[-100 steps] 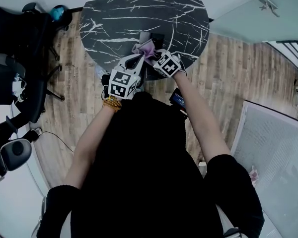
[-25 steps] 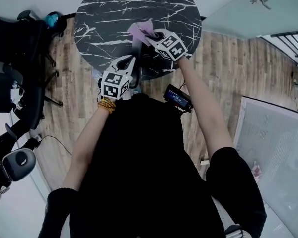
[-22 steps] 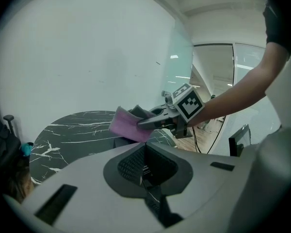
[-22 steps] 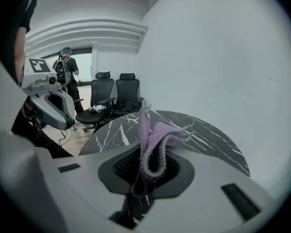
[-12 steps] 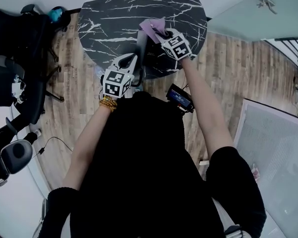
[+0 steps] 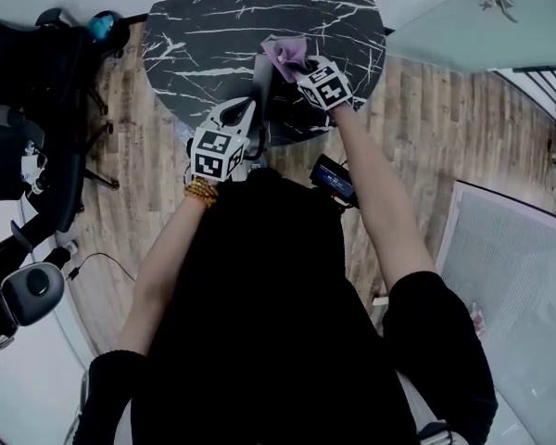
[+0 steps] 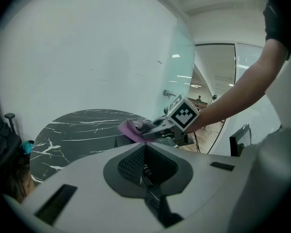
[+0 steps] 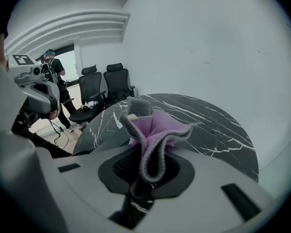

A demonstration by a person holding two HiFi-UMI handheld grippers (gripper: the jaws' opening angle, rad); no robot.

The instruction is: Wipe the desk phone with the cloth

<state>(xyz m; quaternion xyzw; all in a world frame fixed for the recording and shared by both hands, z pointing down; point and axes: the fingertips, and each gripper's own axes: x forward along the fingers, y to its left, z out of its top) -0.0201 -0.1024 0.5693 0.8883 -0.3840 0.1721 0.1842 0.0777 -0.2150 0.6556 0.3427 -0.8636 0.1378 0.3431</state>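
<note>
Right tongs (image 8: 146,176) clamped on a lilac cloth with a grey fleecy edge (image 8: 153,130), bunched and standing up out of the closed jaws, folds flaring above them. In the head view, right tongs (image 6: 303,69) out ahead of the left ones, over the near part of a round black marble desk with white veins (image 6: 213,26), cloth (image 6: 286,54) at their tip. Just below and behind that tip, a dark desk phone (image 6: 278,108) with a grey upright panel, close to the desk's near edge; contact between cloth and phone not clear in any view.

Left tongs (image 7: 145,165) drawn fully together, nothing seen between the jaws. In the head view, left tongs (image 6: 245,114) just left of the phone, tip close beside the grey panel; touching or not, impossible to say. From the left tongs' own camera, right tongs and cloth ahead and slightly right.

Well to the left of both tongs, black office chairs (image 6: 37,63) on a wooden plank floor (image 6: 148,156). Behind the right tongs, a small black device with a lit screen (image 6: 332,180) at the person's waist.
</note>
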